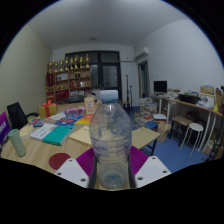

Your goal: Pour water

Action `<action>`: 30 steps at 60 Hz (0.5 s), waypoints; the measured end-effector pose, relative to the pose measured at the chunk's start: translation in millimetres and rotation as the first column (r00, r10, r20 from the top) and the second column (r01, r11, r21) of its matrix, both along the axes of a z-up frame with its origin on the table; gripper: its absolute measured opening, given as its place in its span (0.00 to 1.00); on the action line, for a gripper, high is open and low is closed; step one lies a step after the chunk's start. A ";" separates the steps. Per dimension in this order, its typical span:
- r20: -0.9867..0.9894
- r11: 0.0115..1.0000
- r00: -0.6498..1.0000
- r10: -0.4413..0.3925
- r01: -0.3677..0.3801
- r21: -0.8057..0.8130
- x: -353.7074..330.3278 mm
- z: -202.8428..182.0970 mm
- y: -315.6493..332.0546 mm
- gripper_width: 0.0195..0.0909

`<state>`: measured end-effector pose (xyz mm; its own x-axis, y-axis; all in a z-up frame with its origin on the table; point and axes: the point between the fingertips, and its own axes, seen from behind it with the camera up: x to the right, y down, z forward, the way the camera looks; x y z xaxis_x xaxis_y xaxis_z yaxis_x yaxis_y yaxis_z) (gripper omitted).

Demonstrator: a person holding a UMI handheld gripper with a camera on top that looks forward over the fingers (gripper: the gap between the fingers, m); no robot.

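A clear plastic water bottle [110, 135] with a white cap stands upright between my fingers, held well above the table. My gripper [111, 165] is shut on the bottle's lower body, with a purple pad pressed against it on each side; the left pad [86, 160] and the right pad [137, 159] both show. The bottle looks nearly empty of colour, and its water level is hard to read. No cup or other vessel for the water is plainly in view.
A wooden table [60, 140] below holds papers, boxes, a dark red round lid [59, 160] and a pale green bottle [17, 143]. Shelves line the back wall. At the right stand a desk with a monitor [160, 88] and a white stool [193, 132].
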<state>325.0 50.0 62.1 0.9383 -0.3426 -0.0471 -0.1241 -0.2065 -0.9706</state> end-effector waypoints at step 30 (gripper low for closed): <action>0.854 0.916 0.364 0.372 0.008 -0.402 -200.9 171.8 71.3 0.30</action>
